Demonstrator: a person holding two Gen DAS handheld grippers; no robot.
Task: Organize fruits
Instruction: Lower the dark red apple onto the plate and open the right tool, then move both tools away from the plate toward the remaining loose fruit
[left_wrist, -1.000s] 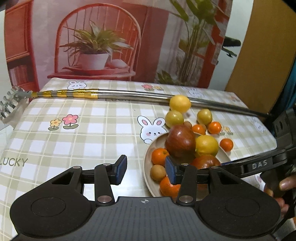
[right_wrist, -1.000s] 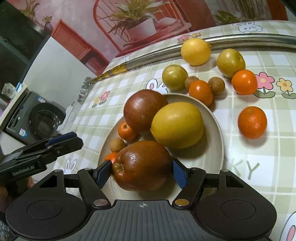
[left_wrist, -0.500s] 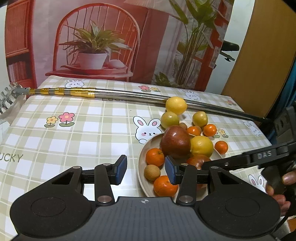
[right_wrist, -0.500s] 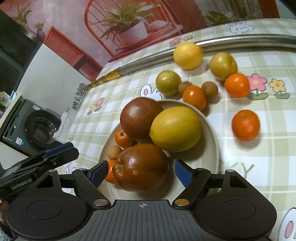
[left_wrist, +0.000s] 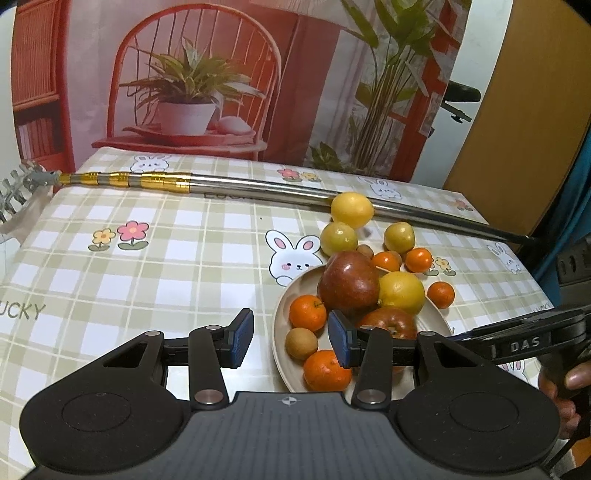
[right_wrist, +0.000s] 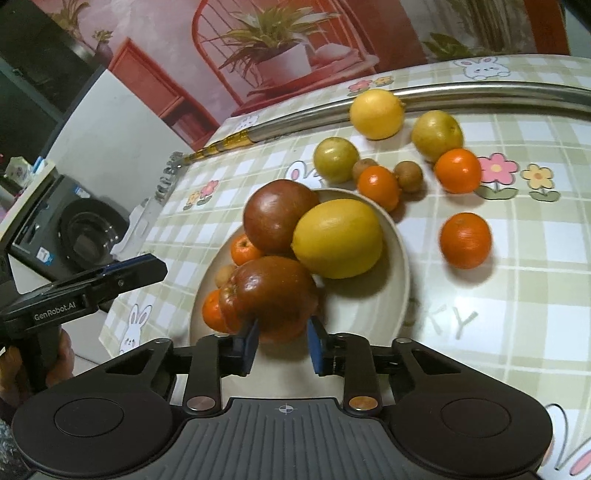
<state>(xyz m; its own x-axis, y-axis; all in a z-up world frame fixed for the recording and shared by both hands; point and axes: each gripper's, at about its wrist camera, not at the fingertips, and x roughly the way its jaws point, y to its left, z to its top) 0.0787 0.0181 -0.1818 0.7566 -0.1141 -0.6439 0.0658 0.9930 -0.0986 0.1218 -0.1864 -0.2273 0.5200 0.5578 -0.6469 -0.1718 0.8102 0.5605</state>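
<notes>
Our right gripper has just closed to its narrowest, pads at the near apple low on its sides, on the plate by the tabletop's near edge. Round, glossy and heavy, it may slip; we'd grip wider at its middle. Our left gripper hangs partly open, empty.

Checked table bears plate, loose fruit, pole.
</notes>
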